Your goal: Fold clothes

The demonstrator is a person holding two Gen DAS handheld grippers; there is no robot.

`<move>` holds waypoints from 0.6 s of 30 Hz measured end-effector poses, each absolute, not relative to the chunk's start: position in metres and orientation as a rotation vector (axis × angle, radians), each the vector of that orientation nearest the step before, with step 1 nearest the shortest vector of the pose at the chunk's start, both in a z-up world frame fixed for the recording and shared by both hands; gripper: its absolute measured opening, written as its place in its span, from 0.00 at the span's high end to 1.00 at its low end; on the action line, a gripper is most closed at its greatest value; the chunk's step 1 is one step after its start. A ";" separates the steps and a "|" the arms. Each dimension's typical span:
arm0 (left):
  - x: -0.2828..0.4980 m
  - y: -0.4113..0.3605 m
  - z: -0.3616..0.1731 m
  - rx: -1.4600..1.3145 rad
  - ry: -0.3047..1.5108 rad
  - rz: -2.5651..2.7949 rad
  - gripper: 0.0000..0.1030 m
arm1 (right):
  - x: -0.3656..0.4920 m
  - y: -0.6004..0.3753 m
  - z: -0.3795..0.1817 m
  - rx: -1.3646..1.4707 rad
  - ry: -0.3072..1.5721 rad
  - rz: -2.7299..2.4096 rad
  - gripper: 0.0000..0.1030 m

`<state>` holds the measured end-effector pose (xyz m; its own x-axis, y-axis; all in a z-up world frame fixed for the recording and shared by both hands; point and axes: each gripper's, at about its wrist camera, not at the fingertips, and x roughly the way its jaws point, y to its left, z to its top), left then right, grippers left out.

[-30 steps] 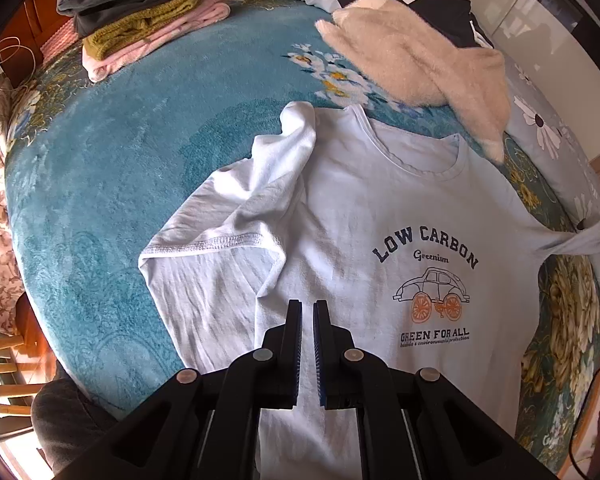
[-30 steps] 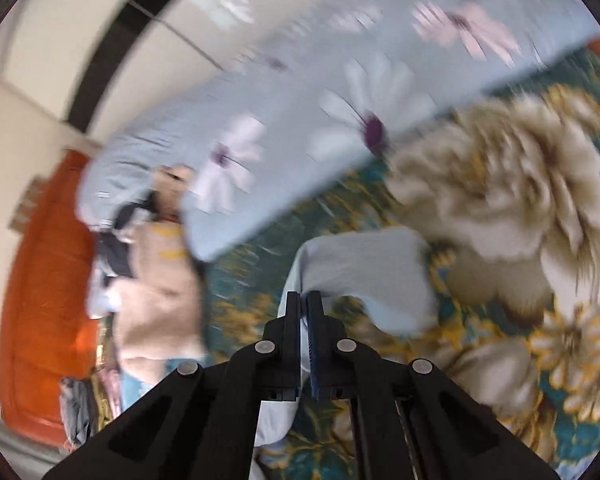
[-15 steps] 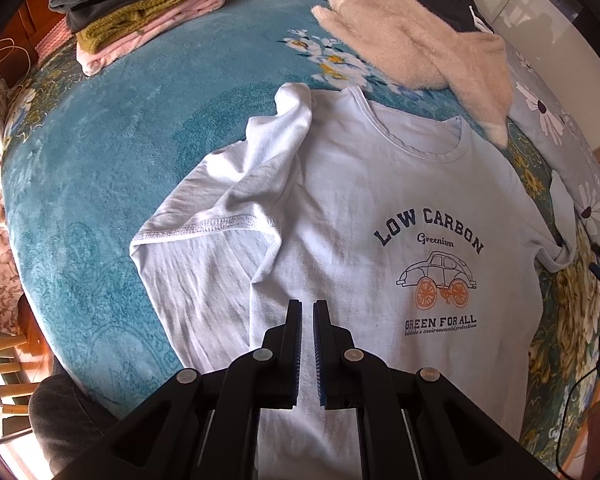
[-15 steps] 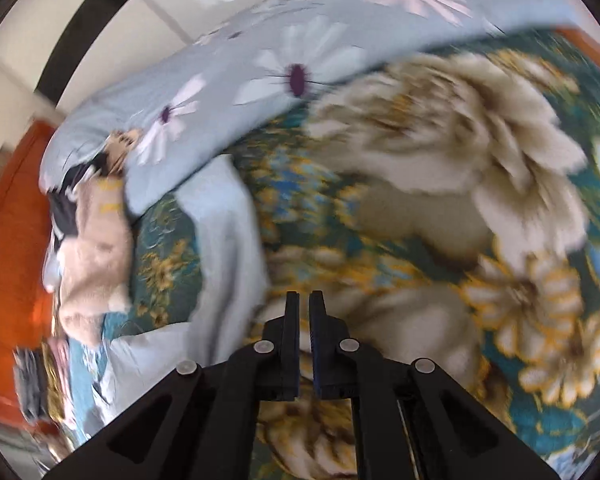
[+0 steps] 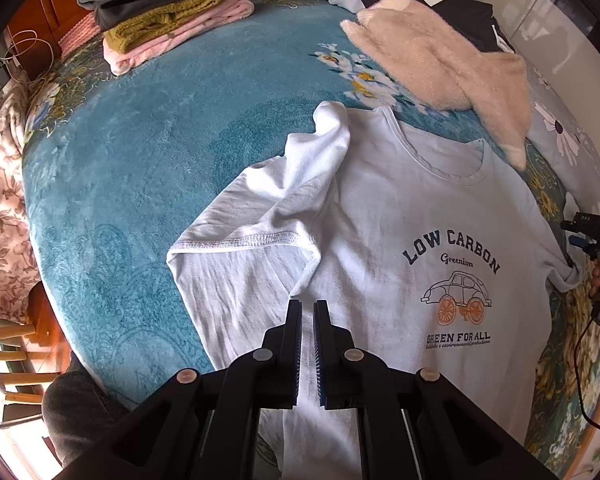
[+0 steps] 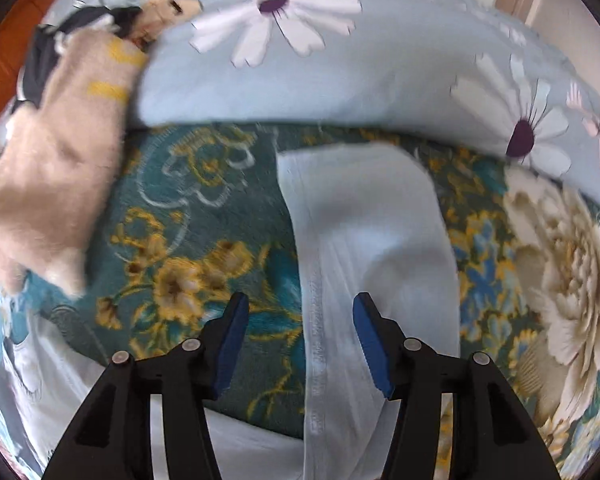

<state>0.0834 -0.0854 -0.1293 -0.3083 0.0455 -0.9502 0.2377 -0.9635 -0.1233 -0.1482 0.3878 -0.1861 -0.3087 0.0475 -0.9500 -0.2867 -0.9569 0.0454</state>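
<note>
- A pale blue T-shirt point(image 5: 400, 216) lies front-up on the bed point(image 5: 140, 168), which is covered by a teal blanket with a flower pattern
- Its chest print reads "LOW CARBON" in dark blue arched capitals, with "Greenism" in script below, then a line drawing of a small car with orange wheels, then "GREEN FOR ALL"; the finer line under that is too small to read
- The shirt's sleeve point(image 5: 260, 208) on the left of the left wrist view is folded in over the body, its stitched hem showing
- The left gripper point(image 5: 307, 312) hovers over the lower part of the shirt, its jaws nearly together with only a thin slit between them; whether any cloth is pinched there cannot be told
- The right gripper point(image 6: 300, 312) has its jaws spread wide, blue pads facing each other, over the shirt's other sleeve point(image 6: 364, 216), which lies flat on the blanket; nothing is held
- In the left wrist view the right gripper shows at the right edge beside that sleeve, with a person's fingers point(image 5: 598, 276) on it
- A fluffy cream sweater point(image 5: 440, 60) lies beyond the collar, partly over a dark garment point(image 5: 460, 12)
- A stack of folded clothes point(image 5: 168, 12), grey, mustard and pink, sits at the far left of the bed
- A light blue quilt point(image 6: 340, 72) with white daisies borders the far side
</note>
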 end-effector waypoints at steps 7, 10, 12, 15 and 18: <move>0.079 -0.076 -0.136 1.810 0.348 -2.426 0.93 | -0.128 0.428 -0.176 -1.654 0.544 2.365 0.96; 0.078 -0.076 -0.135 1.809 0.350 -2.434 0.93 | -0.104 0.454 -0.151 -1.528 0.720 2.459 0.96; 0.079 -0.080 -0.134 1.799 0.368 -2.440 0.93 | -0.077 0.476 -0.129 -1.400 0.834 2.524 0.96; 0.079 -0.088 -0.135 1.790 0.400 -2.430 0.93 | -0.039 0.510 -0.109 -1.239 0.903 2.523 0.96; 0.081 -0.097 -0.134 1.773 0.436 -2.421 0.93 | -0.007 0.541 -0.128 -1.261 0.922 2.400 0.97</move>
<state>0.0805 -0.0968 -0.1337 -0.3123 0.0809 -0.9465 0.2544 -0.9529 -0.1654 -0.0066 0.5405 -0.1275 -0.5813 -0.0478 -0.8123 -0.5086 -0.7579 0.4085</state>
